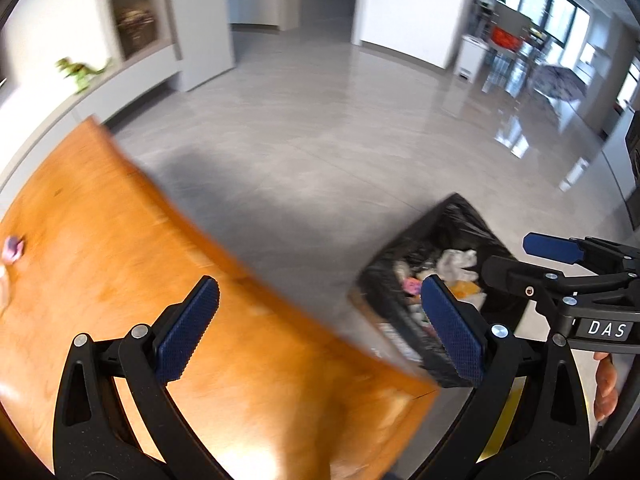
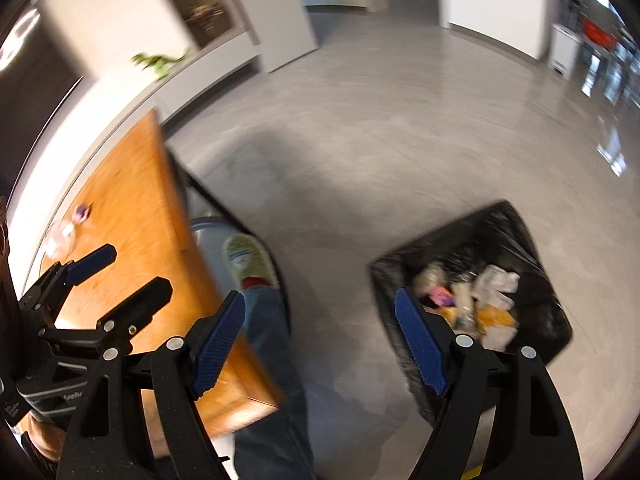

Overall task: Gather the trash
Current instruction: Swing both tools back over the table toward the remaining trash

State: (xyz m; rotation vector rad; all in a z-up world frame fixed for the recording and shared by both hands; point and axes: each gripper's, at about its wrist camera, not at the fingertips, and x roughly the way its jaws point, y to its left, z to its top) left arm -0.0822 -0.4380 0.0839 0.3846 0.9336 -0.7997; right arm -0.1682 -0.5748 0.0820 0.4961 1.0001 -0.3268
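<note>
A bin lined with a black bag stands on the floor right of the wooden table; it shows in the right wrist view too. Crumpled paper and wrappers lie inside it. A small pink scrap lies on the table at far left, also seen in the right wrist view beside a clear crumpled wrapper. My left gripper is open and empty above the table's corner. My right gripper is open and empty above the floor beside the bin; it appears at the right of the left wrist view.
Grey tiled floor stretches ahead. The person's leg and slipper are beside the table edge. A green toy dinosaur stands on a low white ledge at the back left. Shelves and a white wall are behind it.
</note>
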